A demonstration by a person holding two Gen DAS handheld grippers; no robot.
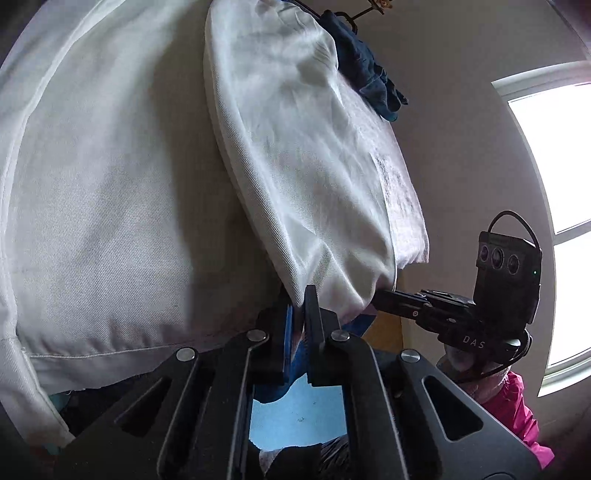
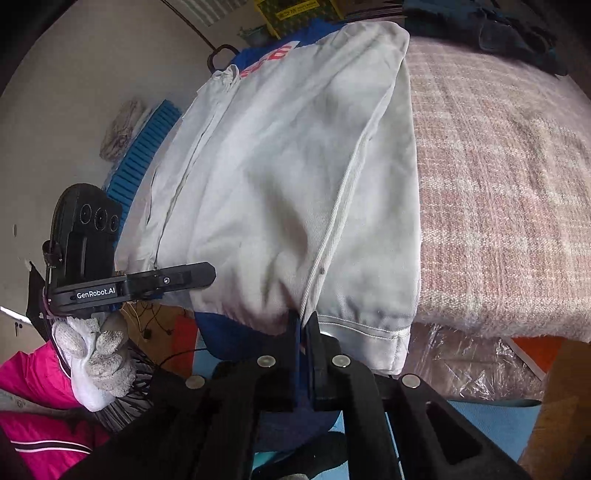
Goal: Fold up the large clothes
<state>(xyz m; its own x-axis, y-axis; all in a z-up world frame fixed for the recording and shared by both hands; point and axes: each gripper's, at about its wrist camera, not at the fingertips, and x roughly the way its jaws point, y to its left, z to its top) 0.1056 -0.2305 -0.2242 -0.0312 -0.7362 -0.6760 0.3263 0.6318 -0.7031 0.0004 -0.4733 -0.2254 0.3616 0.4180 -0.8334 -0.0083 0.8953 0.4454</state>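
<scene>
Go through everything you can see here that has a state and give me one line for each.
Left gripper: shut on the white garment's hem.
Right gripper: shut on the same hem.
White garment: partly folded, lying on the bed and hanging over its edge.
Pink blanket: spread flat over the bed.
Dark blue cloth: bunched up, beyond the garment.
Gloved hand: wrapped around the left gripper's handle.

The trousers (image 2: 280, 192) lie on the blanket (image 2: 498, 184), their hem end at its near edge. The right gripper (image 2: 304, 328) is at this hem, the left gripper (image 2: 207, 275) to its left. Behind the trousers lies a dark cloth (image 2: 517, 29).
</scene>
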